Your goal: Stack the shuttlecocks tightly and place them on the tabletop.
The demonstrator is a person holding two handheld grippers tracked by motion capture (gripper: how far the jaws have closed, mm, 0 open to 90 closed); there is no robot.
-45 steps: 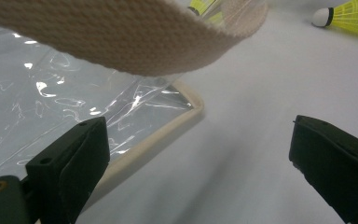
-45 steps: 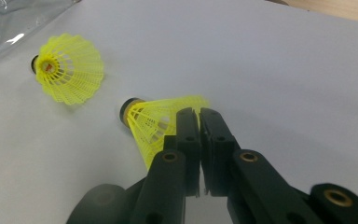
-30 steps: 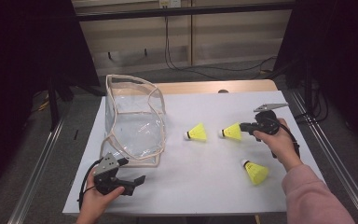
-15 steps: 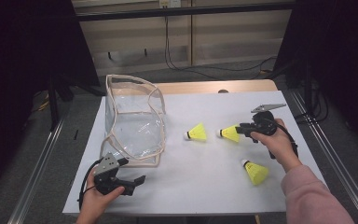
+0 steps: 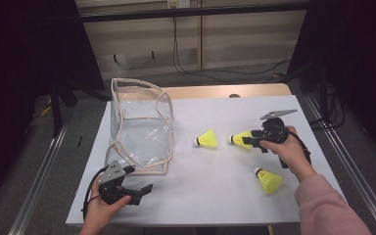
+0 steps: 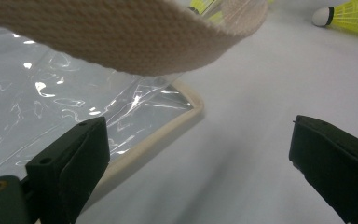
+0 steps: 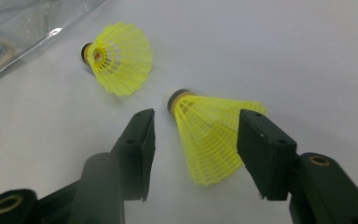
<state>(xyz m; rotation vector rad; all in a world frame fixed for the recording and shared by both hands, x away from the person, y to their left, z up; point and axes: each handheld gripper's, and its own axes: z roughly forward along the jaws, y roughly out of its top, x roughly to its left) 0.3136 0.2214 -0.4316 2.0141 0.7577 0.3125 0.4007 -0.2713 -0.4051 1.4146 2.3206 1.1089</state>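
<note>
the right gripper (image 7: pixel 193 154) has just been opening its jaws, and the nearest yellow shuttlecock (image 7: pixel 212 137) lies between them on the white table cover (image 5: pixel 215 196). in the right gripper view the pads stand apart from the skirt on the left side, while the right jaw sits against or just over the skirt's edge; it does not look pressed, so the gripper reads as released around the shuttlecock, not clamped on it. in the high view the same gripper (image 5: pixel 248 141) lies low over that shuttlecock (image 5: pixel 240 138), right of the table's middle.

the likely meaning: the right hand is setting up a grasp, with the jaws widened enough to take the skirt. closing them would be the next step, and the soft mesh skirt will probably squash a little under the pads.

2 more shuttlecocks wait: 1 (image 5: pixel 206 139) just left of the gripper, near the clear plastic bag (image 5: pixel 139 129), and 1 (image 5: pixel 268 180) nearer the person, beside the right forearm. the bag stands open with its beige trim, and nothing can be made out inside it, so the packing appears not yet begun.

the left gripper (image 5: pixel 144 188) rests in the left hand at the near left of the cover, jaws wide and empty, aimed at the bag's lower corner (image 6: pixel 186 105).
</note>
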